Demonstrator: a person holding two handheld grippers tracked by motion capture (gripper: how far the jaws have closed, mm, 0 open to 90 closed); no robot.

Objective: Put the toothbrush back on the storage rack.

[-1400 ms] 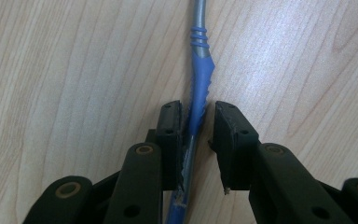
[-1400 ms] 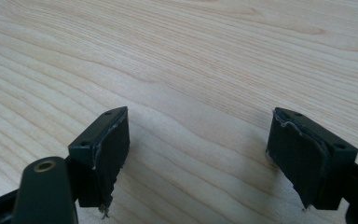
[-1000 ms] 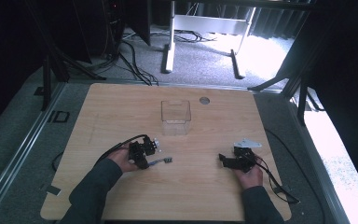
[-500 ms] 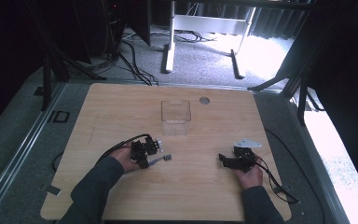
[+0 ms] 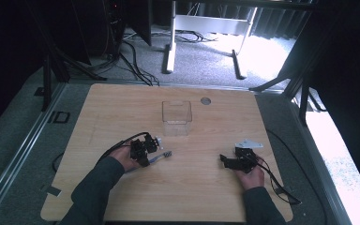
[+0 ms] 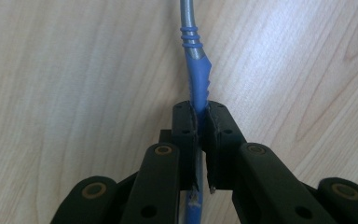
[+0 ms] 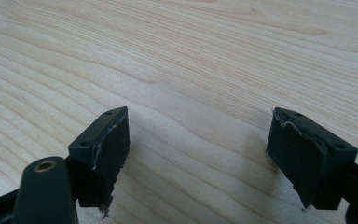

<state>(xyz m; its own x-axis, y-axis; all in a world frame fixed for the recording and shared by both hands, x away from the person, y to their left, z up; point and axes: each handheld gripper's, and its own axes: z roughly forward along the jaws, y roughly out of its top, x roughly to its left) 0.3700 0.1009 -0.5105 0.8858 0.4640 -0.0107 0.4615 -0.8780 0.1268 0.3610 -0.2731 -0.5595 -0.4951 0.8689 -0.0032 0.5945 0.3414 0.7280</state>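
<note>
So the left gripper (image 6: 199,122) has just been closing and now it's clamped on the blue tool (image 6: 196,79), which lies flat on the table (image 5: 122,108) in front of the clear box (image 5: 176,118). Grab looks done; lifting it and probably dropping it in the box is left. Right gripper (image 7: 198,156) sits wide open, holding nothing. No readable writing anywhere.

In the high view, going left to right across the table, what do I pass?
Left claw shut on the blue-handled tool → clear plastic box → small round grommet → right claw, open, with the grey three-cornered plate on it.
</note>
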